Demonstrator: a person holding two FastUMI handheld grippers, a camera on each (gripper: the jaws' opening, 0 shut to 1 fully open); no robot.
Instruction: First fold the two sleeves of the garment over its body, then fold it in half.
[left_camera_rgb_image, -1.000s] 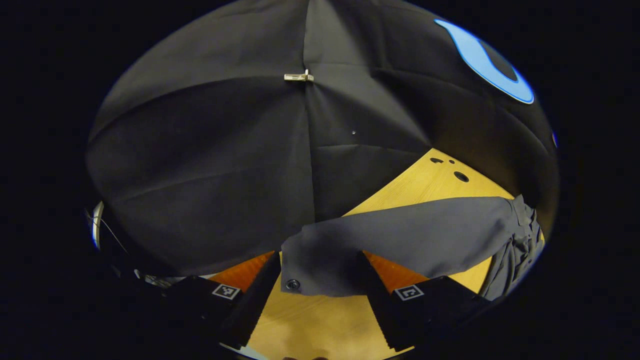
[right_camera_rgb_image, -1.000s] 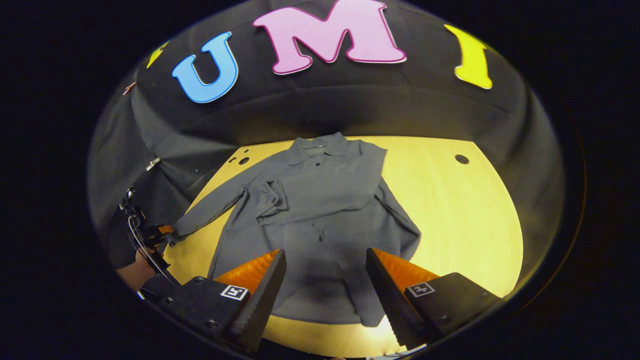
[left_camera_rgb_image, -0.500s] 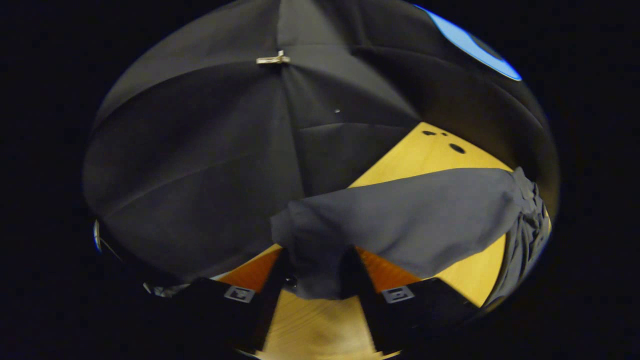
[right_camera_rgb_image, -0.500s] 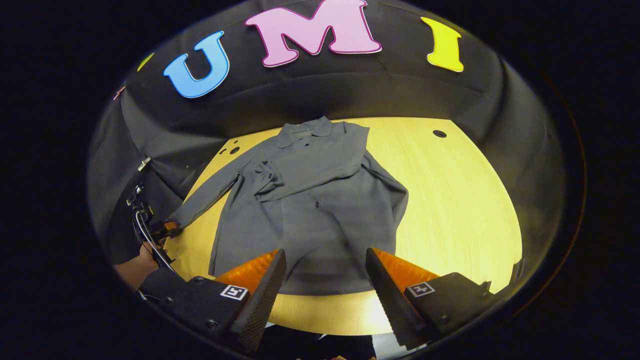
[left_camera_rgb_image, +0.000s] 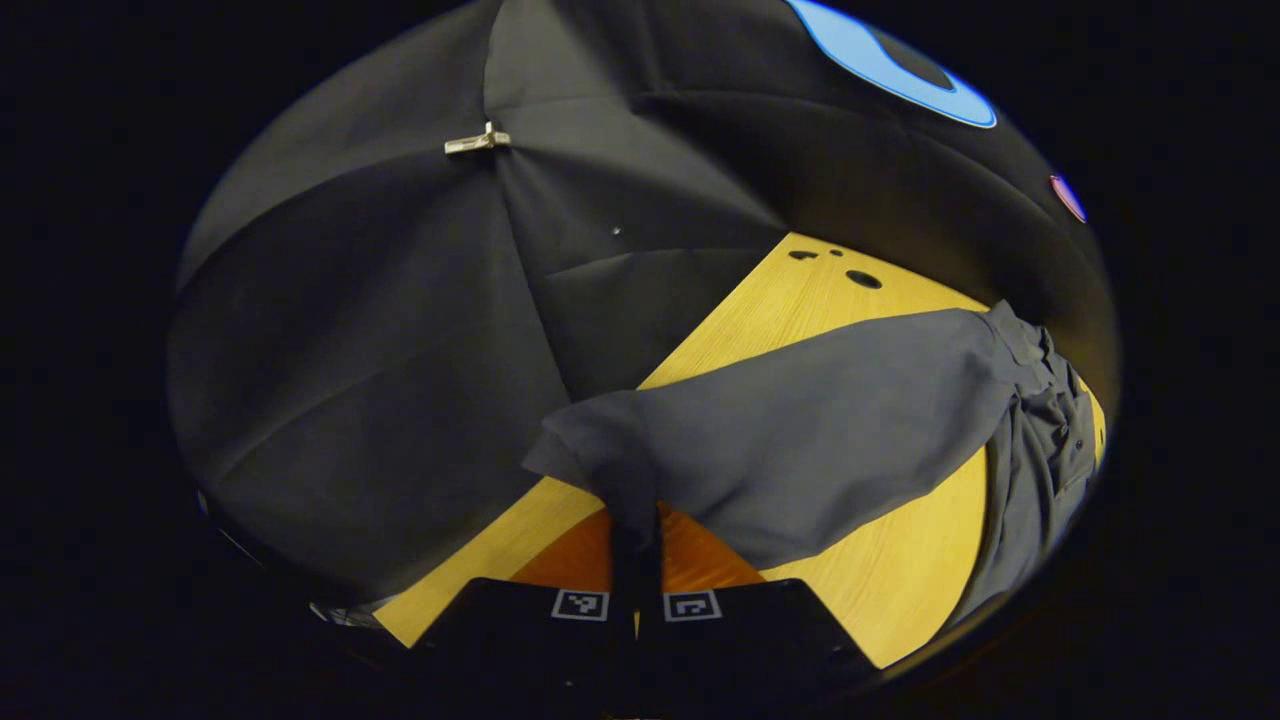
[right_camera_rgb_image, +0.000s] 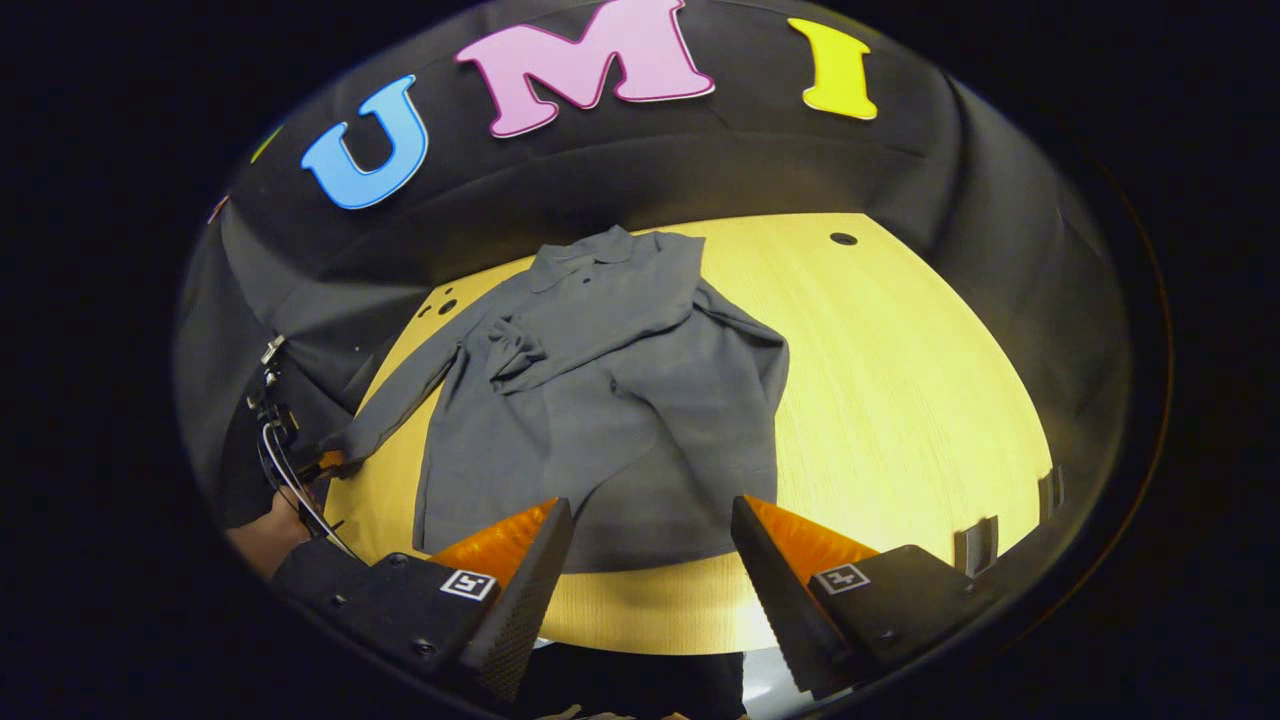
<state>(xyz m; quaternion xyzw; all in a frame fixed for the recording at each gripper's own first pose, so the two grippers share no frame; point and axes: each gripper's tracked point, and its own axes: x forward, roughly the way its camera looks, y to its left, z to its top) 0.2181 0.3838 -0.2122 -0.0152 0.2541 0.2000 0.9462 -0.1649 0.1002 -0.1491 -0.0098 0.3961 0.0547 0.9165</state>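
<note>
The left gripper (left_camera_rgb_image: 637, 545) has its two fingers pressed together on the cuff end of the grey garment's left sleeve (left_camera_rgb_image: 800, 430), pinching the cloth right at its tip. From that pinch the sleeve stretches away across the wooden table (left_camera_rgb_image: 800, 300) toward the body of the garment, bunched at the far right of the left gripper view. Just beyond the sleeve sit small dark holes in the table (left_camera_rgb_image: 862, 279), and a metal clip (left_camera_rgb_image: 477, 142) holds a seam in the booth's black cloth wall (left_camera_rgb_image: 380, 300).

Over in the right gripper view, the garment (right_camera_rgb_image: 600, 400) lies flat on the table (right_camera_rgb_image: 900, 380), collar toward the wall. Its other sleeve (right_camera_rgb_image: 600, 330) is already folded across the chest, cuff crumpled near the armpit. The outstretched sleeve (right_camera_rgb_image: 395, 400) runs from the garment to the table's edge, where the left gripper (right_camera_rgb_image: 325, 462) and the hand (right_camera_rgb_image: 265, 535) holding it grip the cuff. The right gripper (right_camera_rgb_image: 650, 555) hangs near the garment's hem, jaws spread wide and touching nothing.
</note>
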